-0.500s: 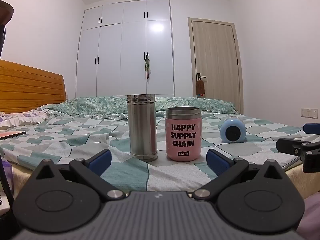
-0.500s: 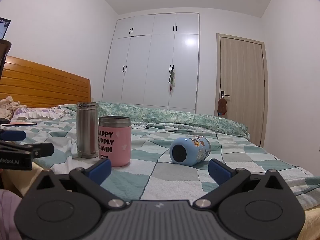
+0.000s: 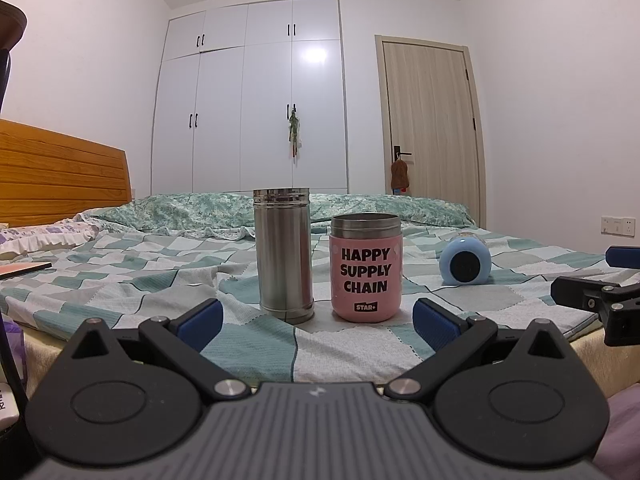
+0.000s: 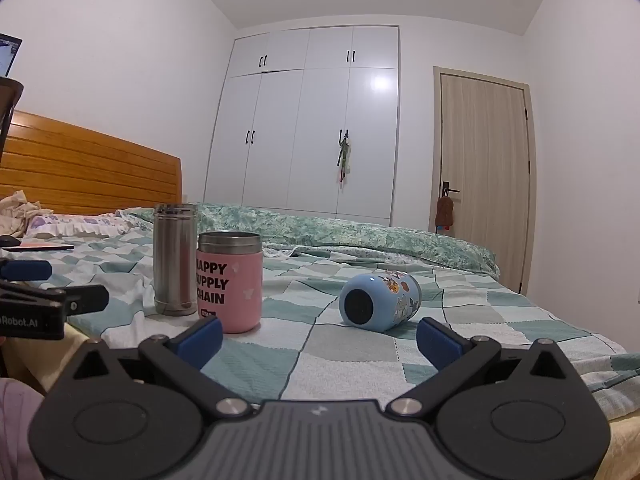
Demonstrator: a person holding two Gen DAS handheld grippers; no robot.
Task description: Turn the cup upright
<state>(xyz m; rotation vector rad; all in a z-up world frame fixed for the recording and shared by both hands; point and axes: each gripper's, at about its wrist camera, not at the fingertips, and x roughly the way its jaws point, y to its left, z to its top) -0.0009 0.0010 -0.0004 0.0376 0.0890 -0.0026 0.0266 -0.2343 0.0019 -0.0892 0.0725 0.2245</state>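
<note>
A light blue cup (image 4: 379, 301) with cartoon prints lies on its side on the checked bedspread, its round dark end facing me; it also shows in the left wrist view (image 3: 465, 261). My right gripper (image 4: 319, 336) is open and empty, a short way in front of the cup. My left gripper (image 3: 316, 320) is open and empty, in front of the pink cup (image 3: 365, 267) and the steel cup (image 3: 284, 254), both upright. The right gripper shows at the right edge of the left wrist view (image 3: 592, 284).
The pink cup (image 4: 229, 281) and steel cup (image 4: 175, 259) stand side by side to the left of the blue cup. A folded green quilt (image 4: 360, 236) lies behind. A wooden headboard (image 4: 88, 168) is at the left. The bed's front edge (image 3: 584, 344) is just below the grippers.
</note>
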